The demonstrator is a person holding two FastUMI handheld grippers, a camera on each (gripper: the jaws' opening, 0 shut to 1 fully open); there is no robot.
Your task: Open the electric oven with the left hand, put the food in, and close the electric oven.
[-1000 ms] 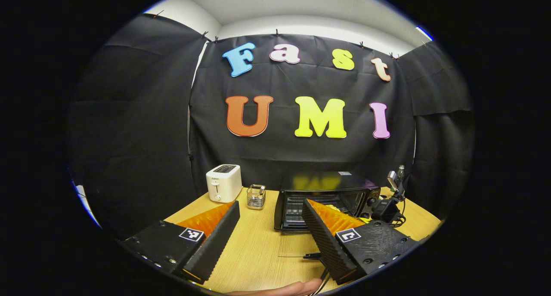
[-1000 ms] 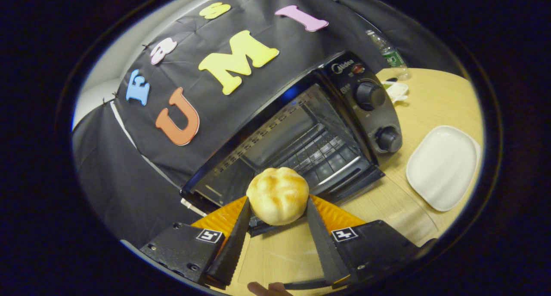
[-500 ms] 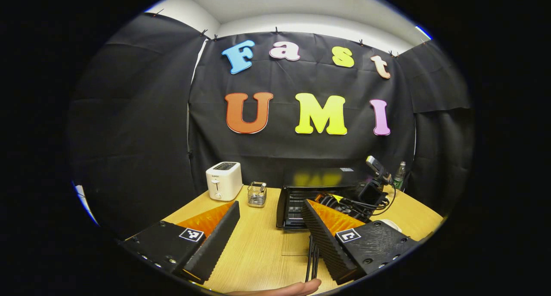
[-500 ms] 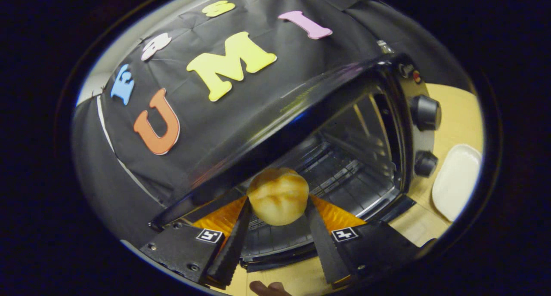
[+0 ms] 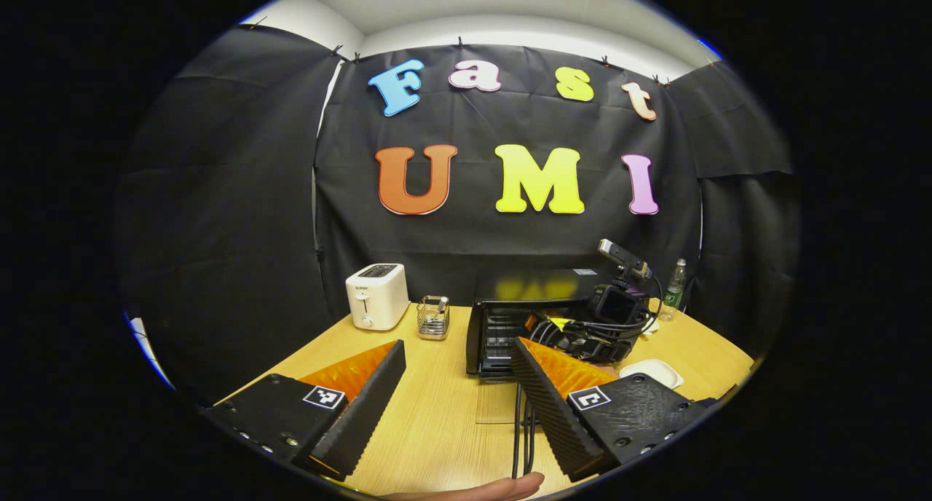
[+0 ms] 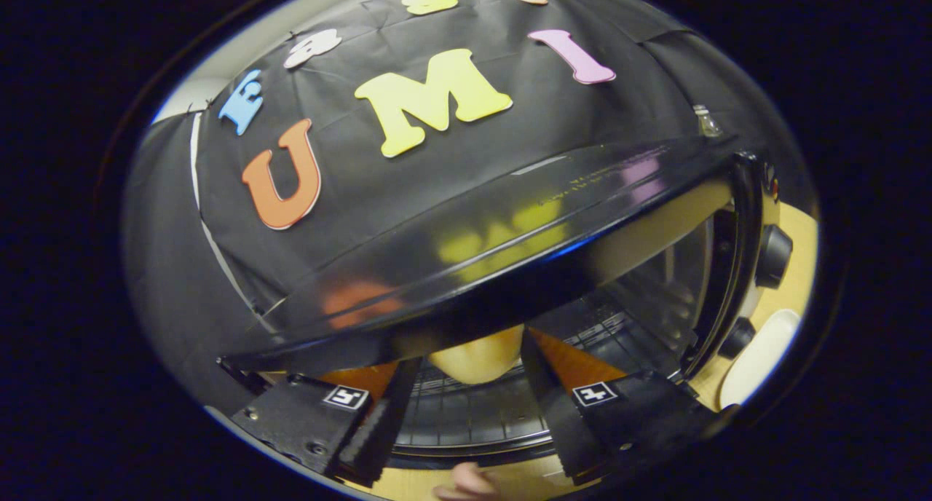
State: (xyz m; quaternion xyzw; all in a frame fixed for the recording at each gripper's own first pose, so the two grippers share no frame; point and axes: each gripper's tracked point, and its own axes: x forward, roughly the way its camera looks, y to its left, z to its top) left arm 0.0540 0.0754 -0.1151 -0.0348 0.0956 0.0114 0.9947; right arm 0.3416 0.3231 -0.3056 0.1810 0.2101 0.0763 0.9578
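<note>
The left gripper [image 5: 455, 384] hangs low over a light wooden table [image 5: 437, 428], its two fingers spread wide apart with nothing between them. A fingertip of the person's hand [image 5: 495, 488] shows at the bottom edge of the left gripper view.

Ahead on the table stands a black electric oven [image 5: 510, 319] with its front open and the wire rack visible inside. From this side the right gripper [image 5: 582, 337], a dark bundle with a camera and cables on top, reaches into the oven's mouth. A white two-slot toaster [image 5: 376, 306] stands well to the left of the oven, and a small wire basket [image 5: 433, 317] sits between toaster and oven. A white oval plate [image 5: 652, 373] lies on the table to the right of the oven, and a clear plastic bottle [image 5: 675, 286] stands behind it near the wall.

The right gripper view sits much closer, right at the oven's opening. The glossy black top of the oven [image 6: 510, 231] arches across the middle of that view. Below it, a round golden bread bun [image 6: 477, 355] is clamped between the right gripper's [image 6: 466, 392] two fingers, held inside the oven cavity just above the wire rack [image 6: 473, 413]; the bun's upper half is hidden by the oven's top edge. Two black control knobs [image 6: 772, 257] show on the oven's right panel, with the white plate [image 6: 757, 355] beyond them. Part of a hand [image 6: 466, 483] shows at the bottom edge.
</note>
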